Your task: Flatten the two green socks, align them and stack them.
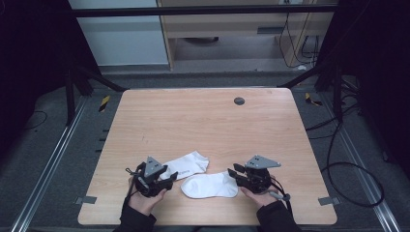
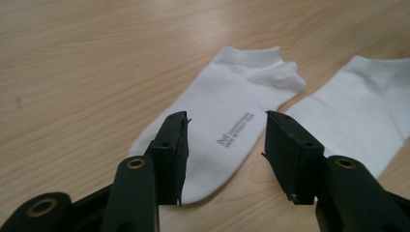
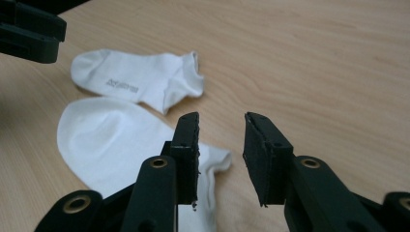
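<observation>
Right now both socks lie flat on the table (image 1: 203,111) near its front edge, the printed sock (image 1: 186,165) just left of and behind the plain sock (image 1: 210,185). Left gripper (image 1: 170,177) and right gripper (image 1: 237,170) stand open, holding nothing. Closing too high would miss the thin fabric; closing carelessly near the overlap could pinch both socks.

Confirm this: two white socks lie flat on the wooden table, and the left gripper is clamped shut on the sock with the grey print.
Not quite. The left gripper is open, not clamped: in the left gripper view its jaws stand apart above the sock with the grey print, pressing on nothing. The rest holds: that sock and the plain sock are both white and lie flat on the wooden table.
</observation>
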Tool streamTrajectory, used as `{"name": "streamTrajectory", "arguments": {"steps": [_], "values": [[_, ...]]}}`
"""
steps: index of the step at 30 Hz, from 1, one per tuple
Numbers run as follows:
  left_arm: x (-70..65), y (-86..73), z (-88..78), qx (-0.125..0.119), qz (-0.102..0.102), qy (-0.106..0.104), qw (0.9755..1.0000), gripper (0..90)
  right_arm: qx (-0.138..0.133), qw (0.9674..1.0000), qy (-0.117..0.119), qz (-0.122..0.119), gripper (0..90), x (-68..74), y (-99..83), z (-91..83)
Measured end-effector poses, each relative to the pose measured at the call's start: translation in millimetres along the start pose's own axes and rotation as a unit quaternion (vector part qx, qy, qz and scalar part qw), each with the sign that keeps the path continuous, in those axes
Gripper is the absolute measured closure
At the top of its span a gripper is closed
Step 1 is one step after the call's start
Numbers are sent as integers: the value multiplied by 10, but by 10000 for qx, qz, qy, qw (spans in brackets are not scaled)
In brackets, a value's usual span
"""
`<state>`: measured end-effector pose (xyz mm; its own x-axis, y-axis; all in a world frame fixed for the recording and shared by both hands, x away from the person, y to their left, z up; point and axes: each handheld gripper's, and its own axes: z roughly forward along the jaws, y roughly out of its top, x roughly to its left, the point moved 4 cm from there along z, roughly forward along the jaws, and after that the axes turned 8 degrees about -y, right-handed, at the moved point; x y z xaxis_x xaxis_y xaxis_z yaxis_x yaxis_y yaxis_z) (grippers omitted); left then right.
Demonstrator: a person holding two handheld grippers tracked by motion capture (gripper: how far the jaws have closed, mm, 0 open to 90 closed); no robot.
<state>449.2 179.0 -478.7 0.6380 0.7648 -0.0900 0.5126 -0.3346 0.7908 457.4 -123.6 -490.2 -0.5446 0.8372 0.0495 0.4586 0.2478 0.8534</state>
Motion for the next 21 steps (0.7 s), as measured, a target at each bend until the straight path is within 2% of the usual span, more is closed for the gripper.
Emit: {"name": "streamTrajectory", "arguments": {"steps": [4, 8, 15, 21], "values": [[187, -27, -62, -65, -141, 221, 9996, 467, -165, 9999, 0, 25, 650, 0, 132, 58], [316, -57, -75, -84, -212, 351, 9991, 466, -214, 9998, 11, 58, 622, 40, 243, 180], [457, -125, -5, 49, -253, 581, 9980, 474, -99, 9999, 24, 43, 596, 153, 373, 469], [522, -197, 79, 232, -310, 654, 9971, 487, 128, 9999, -19, 0, 602, 253, 398, 743]]}}
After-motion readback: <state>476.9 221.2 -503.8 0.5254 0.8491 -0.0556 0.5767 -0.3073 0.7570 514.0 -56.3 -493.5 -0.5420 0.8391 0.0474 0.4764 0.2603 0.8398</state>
